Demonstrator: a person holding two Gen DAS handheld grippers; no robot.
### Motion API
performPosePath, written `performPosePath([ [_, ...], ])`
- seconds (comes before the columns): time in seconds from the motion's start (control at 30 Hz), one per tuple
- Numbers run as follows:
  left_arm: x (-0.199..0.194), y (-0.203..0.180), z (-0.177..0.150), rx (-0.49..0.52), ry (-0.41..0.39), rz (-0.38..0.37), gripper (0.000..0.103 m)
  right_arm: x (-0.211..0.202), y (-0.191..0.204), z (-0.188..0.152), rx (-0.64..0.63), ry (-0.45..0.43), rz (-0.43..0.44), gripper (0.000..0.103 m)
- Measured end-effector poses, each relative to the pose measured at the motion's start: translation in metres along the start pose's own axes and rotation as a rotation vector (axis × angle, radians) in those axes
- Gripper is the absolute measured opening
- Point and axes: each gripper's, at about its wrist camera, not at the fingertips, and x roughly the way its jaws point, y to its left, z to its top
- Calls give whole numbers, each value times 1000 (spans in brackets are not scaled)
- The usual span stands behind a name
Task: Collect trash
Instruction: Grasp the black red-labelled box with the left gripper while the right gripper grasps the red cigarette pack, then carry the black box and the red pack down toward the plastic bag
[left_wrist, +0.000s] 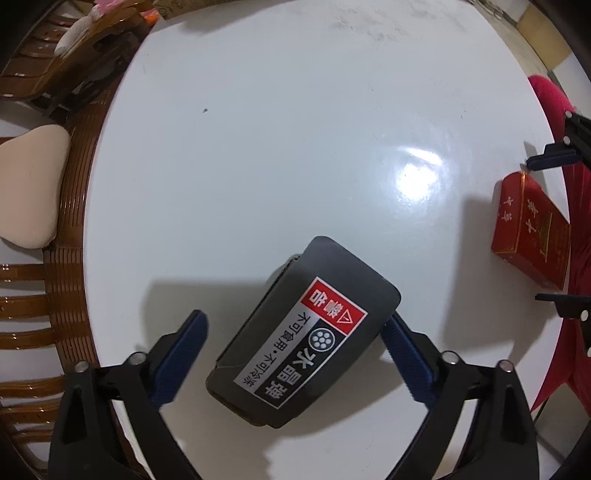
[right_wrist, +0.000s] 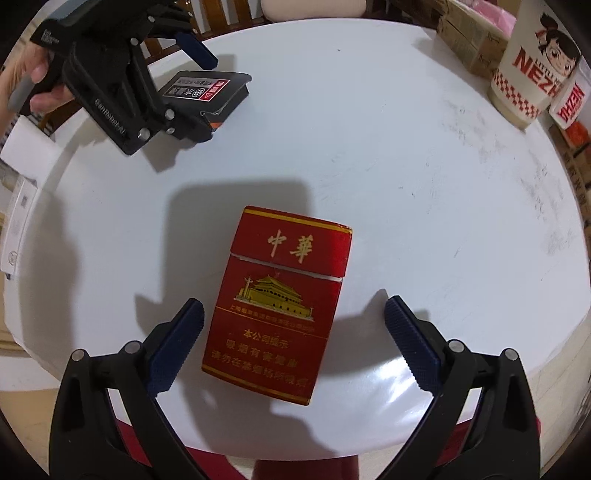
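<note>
My left tongs (left_wrist: 291, 354) stand spread wide around a dark grey box (left_wrist: 303, 332) that lies flat on the white round table (left_wrist: 277, 147); the box has rounded corners and a label with a red warning patch, a white band of black characters and a small circle emblem; its right edge touches my right blue pad (left_wrist: 404, 360), while the left pad stands apart from it; in the right wrist view an orange part shows at one end of the box (right_wrist: 207, 92). My right tongs (right_wrist: 293, 343) are likewise spread open, gripping nothing, with a red cigarette pack (right_wrist: 280, 299) lying face up between the pads, touching neither; the pack carries gold characters, a gold building and gold trim, and its flip lid sits slightly ajar; it lies near the table's edge. A printed paper cup (right_wrist: 532, 70) stands at the far side.
</note>
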Motion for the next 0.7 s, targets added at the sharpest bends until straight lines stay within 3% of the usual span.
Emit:
performPosePath([
  [0.1, -6, -5, -3, -36, -8, -24, 75, -1, 4, -3, -42, -23, -53, 85],
  [0.17, -9, -12, -1, -32, -19, -4, 69, -4, 5, -6, -62, -39, -73, 72],
  [0.2, -11, -15, -2, -41, -21, 8, 67, -6, 4, -7, -61, -48, -75, 59],
  [0.23, -12, -17, -3, -61, -21, 23, 67, -8, 3, -7, -59, -53, -73, 55],
  [0.4, -17, -23, -8, -250, -31, 59, 56, -7, -3, -7, -82, -49, -40, 55],
  [0.53, -21, -36, -26, -401, -25, 98, 55, -12, -19, -2, -41, -43, 31, 55],
  [0.7, -25, -49, -43, -600, -11, 125, 54, -31, -31, -2, -37, -96, 0, 55],
])
